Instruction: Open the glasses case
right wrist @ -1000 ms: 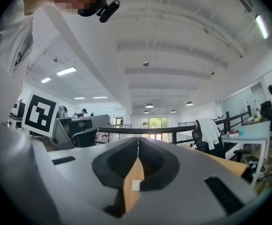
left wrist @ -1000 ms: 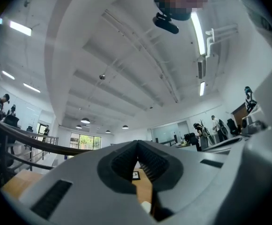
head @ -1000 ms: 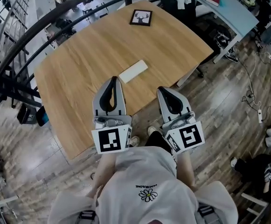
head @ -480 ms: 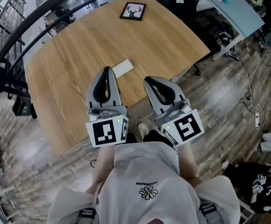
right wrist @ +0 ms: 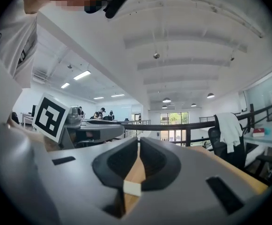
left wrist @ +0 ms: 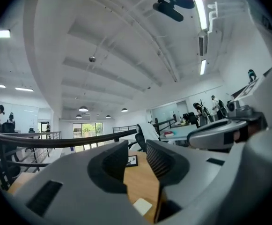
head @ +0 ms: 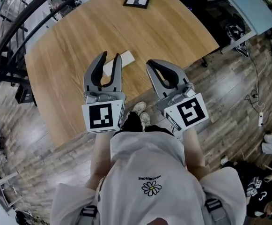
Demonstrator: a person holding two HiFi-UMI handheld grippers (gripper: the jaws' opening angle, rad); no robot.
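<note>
L hand-held gripper (head: 110,56) jaws had just been opening, nothing btwn; R hand-held gripper (head: 150,63) pressed shut, empty. We saw case (head: 127,57) on table (head: 56,55) by L tips. Prob light, stiff, slick: pinch long sides.

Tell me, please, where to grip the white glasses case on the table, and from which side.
Probably across the narrow width of the glasses case, on its two long sides, coming from the near edge of the table. It lies flat, long and slim, so those sides are parallel and close.
</note>
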